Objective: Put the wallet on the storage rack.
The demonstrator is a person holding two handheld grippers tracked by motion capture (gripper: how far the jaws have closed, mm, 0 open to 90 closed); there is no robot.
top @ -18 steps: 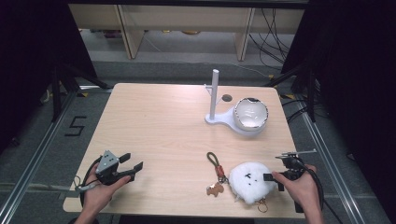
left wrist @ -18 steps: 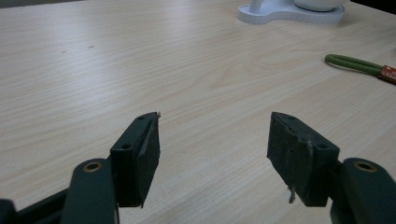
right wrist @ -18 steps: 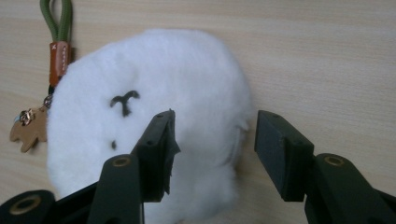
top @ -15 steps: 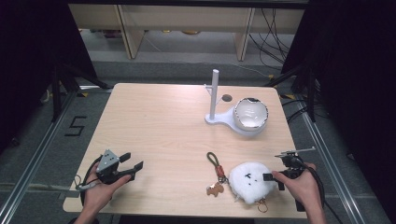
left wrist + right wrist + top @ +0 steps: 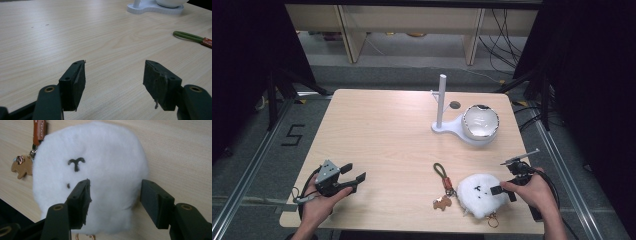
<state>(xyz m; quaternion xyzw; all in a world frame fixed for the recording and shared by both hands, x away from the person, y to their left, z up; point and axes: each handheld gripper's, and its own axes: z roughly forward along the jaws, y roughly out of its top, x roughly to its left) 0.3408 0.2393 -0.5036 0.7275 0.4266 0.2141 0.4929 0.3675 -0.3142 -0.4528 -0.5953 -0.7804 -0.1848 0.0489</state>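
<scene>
A white fluffy plush (image 5: 479, 194) with small black marks lies at the table's front right. My right gripper (image 5: 503, 194) reaches at it from the right. In the right gripper view the plush (image 5: 100, 160) lies partly between the open jaws of the right gripper (image 5: 113, 195); the left pad (image 5: 83, 200) stands over the fur and the right pad is at its edge. A keychain with a green loop (image 5: 440, 170), an orange tag (image 5: 447, 186) and a small brown figure (image 5: 442, 202) lies just left of the plush. My left gripper (image 5: 353, 172) rests open over bare wood at the front left, with nothing between its jaws (image 5: 113, 75).
A white stand with an upright post (image 5: 441, 102) and a shiny bowl (image 5: 480, 122) sits at the back right of the wooden table (image 5: 382, 135). The green loop (image 5: 190, 37) and the stand's base (image 5: 155, 8) lie ahead of the left gripper. Dark floor and cables surround the table.
</scene>
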